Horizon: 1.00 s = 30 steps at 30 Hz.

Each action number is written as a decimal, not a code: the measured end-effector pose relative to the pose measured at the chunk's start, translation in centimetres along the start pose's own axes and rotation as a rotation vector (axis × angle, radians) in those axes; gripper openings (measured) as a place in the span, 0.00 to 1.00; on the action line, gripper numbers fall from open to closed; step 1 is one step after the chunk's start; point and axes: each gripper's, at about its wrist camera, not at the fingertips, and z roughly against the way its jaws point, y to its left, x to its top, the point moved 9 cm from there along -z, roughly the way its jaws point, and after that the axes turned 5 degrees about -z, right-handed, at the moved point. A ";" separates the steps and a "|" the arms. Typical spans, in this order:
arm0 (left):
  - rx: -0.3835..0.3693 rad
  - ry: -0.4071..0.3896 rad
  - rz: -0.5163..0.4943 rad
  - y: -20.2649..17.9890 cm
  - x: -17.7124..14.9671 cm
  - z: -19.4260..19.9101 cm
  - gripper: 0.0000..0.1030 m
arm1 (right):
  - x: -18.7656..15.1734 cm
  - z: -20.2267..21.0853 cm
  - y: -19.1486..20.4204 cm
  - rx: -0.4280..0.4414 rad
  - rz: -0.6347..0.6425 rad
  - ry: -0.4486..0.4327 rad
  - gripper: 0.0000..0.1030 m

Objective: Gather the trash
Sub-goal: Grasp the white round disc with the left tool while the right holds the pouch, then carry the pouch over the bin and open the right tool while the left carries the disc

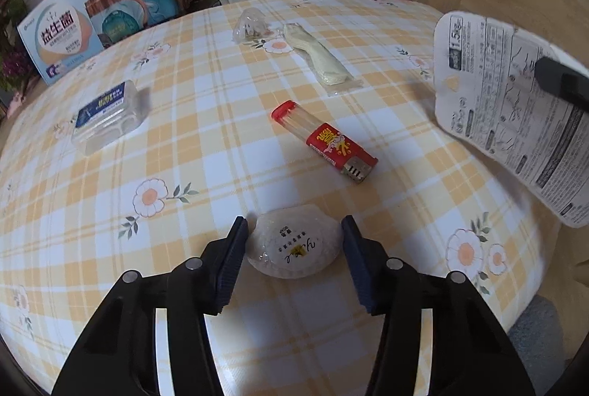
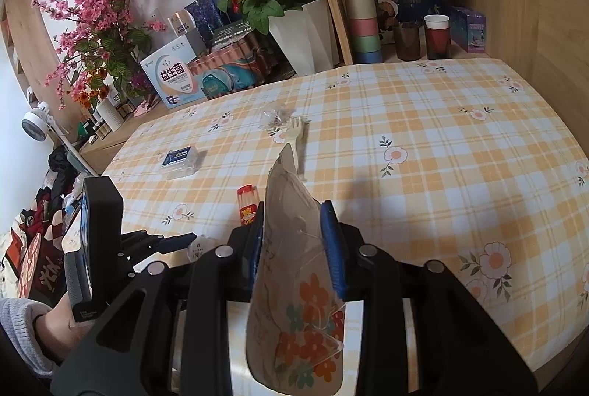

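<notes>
Soap [image 1: 292,250] found on the tablecloth [image 1: 221,123], squarely between the fingers of the left gripper [image 1: 292,241], long axis across the gap. Pads [image 1: 230,263] stood just beside its ends, seemingly not yet pressing; contact unclear at the rim. Right gripper [image 2: 294,241] noted well off to the side, clenched on a printed card pack [image 2: 291,248]. Left hand judged nearer. Lighter [image 1: 325,142] lay just beyond, apart from the soap.

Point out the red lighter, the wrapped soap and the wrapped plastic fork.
red lighter [image 1: 324,142]: left wrist view, on its printed red label.
wrapped soap [image 1: 292,246]: left wrist view, on the wrapper's top face.
wrapped plastic fork [image 1: 324,60]: left wrist view, on the handle.
</notes>
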 end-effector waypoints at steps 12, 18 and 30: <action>-0.058 -0.141 0.064 2.0 -1.2 8.0 0.49 | -1.1 1.9 3.0 0.038 0.010 -0.012 0.30; -0.076 -0.218 0.102 2.5 -2.3 12.9 0.49 | -1.9 3.4 5.2 0.064 0.032 -0.017 0.30; -0.124 -0.289 0.197 3.0 -7.5 20.8 0.49 | -4.8 7.3 9.7 0.147 0.048 0.003 0.30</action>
